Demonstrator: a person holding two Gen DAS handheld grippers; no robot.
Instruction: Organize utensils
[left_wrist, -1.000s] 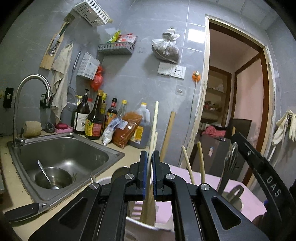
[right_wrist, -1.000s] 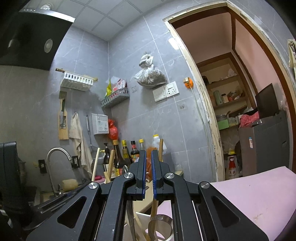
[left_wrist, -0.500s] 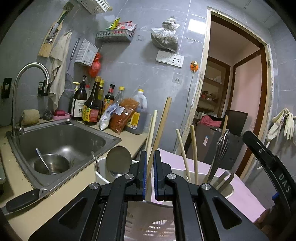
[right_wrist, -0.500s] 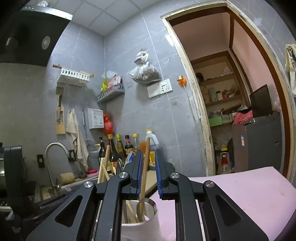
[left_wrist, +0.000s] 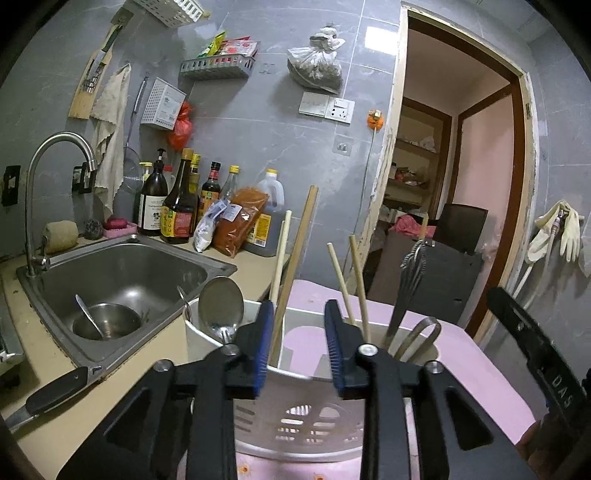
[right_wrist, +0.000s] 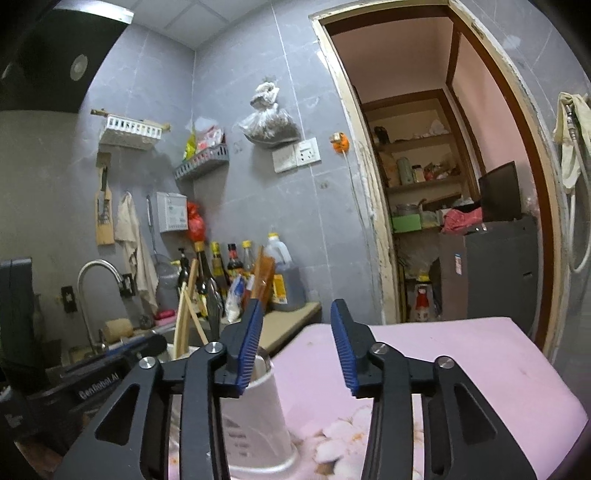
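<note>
Since both chopsticks now stand in the white utensil holder (left_wrist: 295, 417), left tool (left_wrist: 300, 345) and right tool (right_wrist: 295, 345) have just been opening, nothing gripped.

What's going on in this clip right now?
A person with two handheld grippers is sorting utensils into a white holder on a pink mat beside the sink. Both grippers have just been opening: the left gripper stands open, a wooden stick now resting in the holder against its left finger. The right gripper is open with nothing between its fingers.
</note>
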